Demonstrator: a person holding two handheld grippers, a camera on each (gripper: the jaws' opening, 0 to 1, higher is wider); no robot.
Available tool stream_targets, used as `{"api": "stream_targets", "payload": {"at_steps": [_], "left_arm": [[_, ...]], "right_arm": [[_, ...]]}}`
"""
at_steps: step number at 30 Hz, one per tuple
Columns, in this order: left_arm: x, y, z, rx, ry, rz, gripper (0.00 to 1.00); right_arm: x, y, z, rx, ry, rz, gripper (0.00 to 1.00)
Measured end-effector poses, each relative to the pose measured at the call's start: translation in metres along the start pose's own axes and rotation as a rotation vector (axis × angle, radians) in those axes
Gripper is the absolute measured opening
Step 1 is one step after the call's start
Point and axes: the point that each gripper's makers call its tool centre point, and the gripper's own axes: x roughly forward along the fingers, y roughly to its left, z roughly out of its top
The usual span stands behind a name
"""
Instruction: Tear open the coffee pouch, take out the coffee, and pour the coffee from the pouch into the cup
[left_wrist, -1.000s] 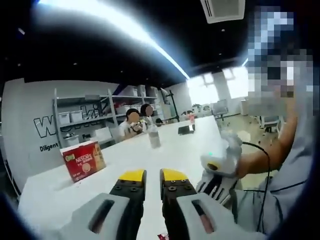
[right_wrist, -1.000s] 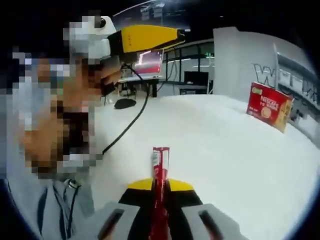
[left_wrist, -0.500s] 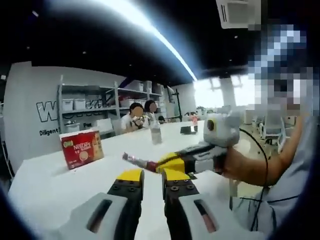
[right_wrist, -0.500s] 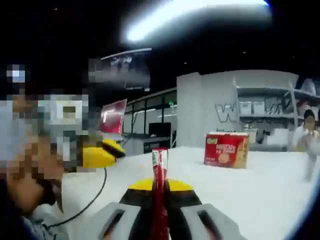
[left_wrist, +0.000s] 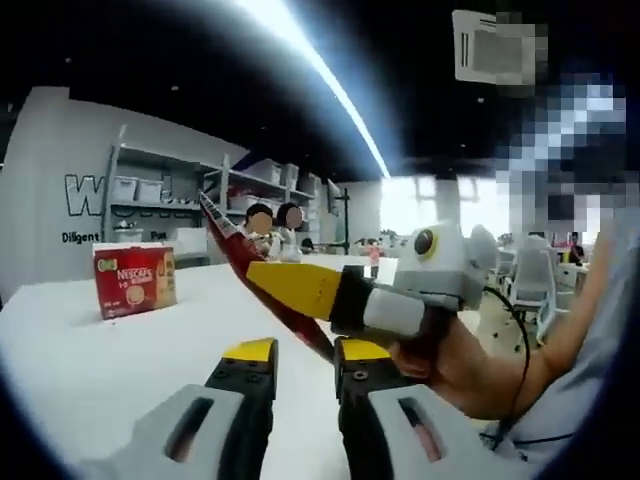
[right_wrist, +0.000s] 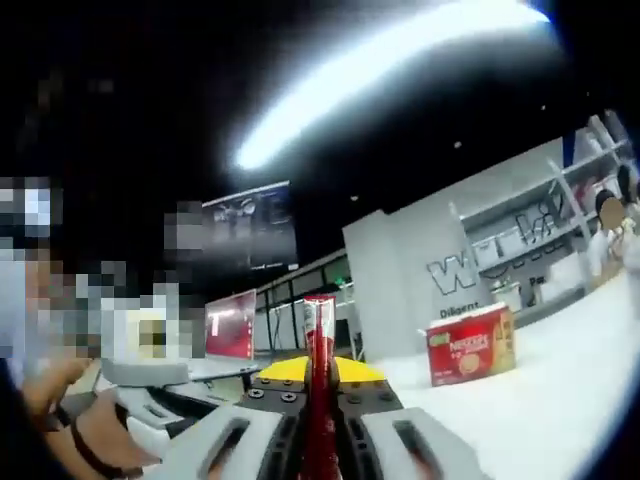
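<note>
The coffee pouch (right_wrist: 320, 370) — a slim red stick — was found pinched upright between the pressed-together jaws of the right gripper (right_wrist: 320, 385), its sealed top edge standing clear above the yellow tips. In the left gripper view the same pouch (left_wrist: 232, 242) was seen slanting up and away from the right gripper (left_wrist: 300, 287), held in a person's hand (left_wrist: 460, 365).

Compared with half a second earlier, the right gripper had been brought much closer to and across the front of the left gripper (left_wrist: 300, 360), so that the pouch's lower length now passed just beyond the left jaws. The left jaws were observed slightly parted, with nothing between them.

The pouch top was judged intact; no tear was visible. The approach of the two tools suggested that the tearing step was being set up — the left gripper would need to close on the free upper end of the pouch.

A red coffee box (left_wrist: 134, 279) was noted on the white table (left_wrist: 80, 350), well apart from both tools. No cup could be identified with certainty.
</note>
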Motion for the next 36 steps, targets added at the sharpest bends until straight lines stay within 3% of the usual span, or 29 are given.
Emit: {"api": "stream_targets", "payload": {"at_steps": [4, 7, 10, 14, 17, 20, 26, 30, 34, 36], "left_arm": [[0.000, 0.003, 0.001, -0.043, -0.030, -0.003, 0.30], [0.002, -0.004, 0.005, 0.027, -0.040, -0.036, 0.21], [0.006, -0.004, 0.002, 0.105, -0.010, 0.004, 0.18], [0.005, -0.005, 0.001, 0.095, 0.005, 0.004, 0.16], [0.002, 0.000, -0.002, 0.102, 0.016, 0.013, 0.13], [-0.005, 0.013, -0.001, 0.113, 0.003, 0.040, 0.11], [-0.008, 0.022, -0.008, 0.094, 0.028, 0.057, 0.11], [-0.008, 0.019, -0.011, 0.109, 0.040, 0.054, 0.11], [-0.008, 0.018, -0.012, 0.135, 0.054, 0.055, 0.11], [-0.010, 0.014, -0.018, 0.154, 0.093, 0.021, 0.11]], "right_arm": [[-0.001, 0.008, -0.001, 0.016, -0.010, 0.002, 0.08], [-0.003, 0.011, -0.001, -0.007, -0.019, -0.010, 0.08], [-0.004, 0.011, -0.003, -0.008, -0.022, -0.019, 0.08], [-0.006, 0.014, -0.003, -0.012, -0.017, -0.007, 0.08], [-0.005, 0.024, -0.002, -0.098, 0.053, 0.044, 0.08], [-0.005, 0.027, 0.010, -0.169, 0.063, 0.043, 0.12], [0.000, 0.039, 0.044, -0.305, 0.000, 0.045, 0.20], [0.010, 0.046, 0.052, -0.426, 0.001, 0.042, 0.23], [0.014, 0.040, 0.049, -0.435, 0.014, 0.045, 0.25], [0.010, 0.034, 0.049, -0.420, 0.012, 0.055, 0.28]]}}
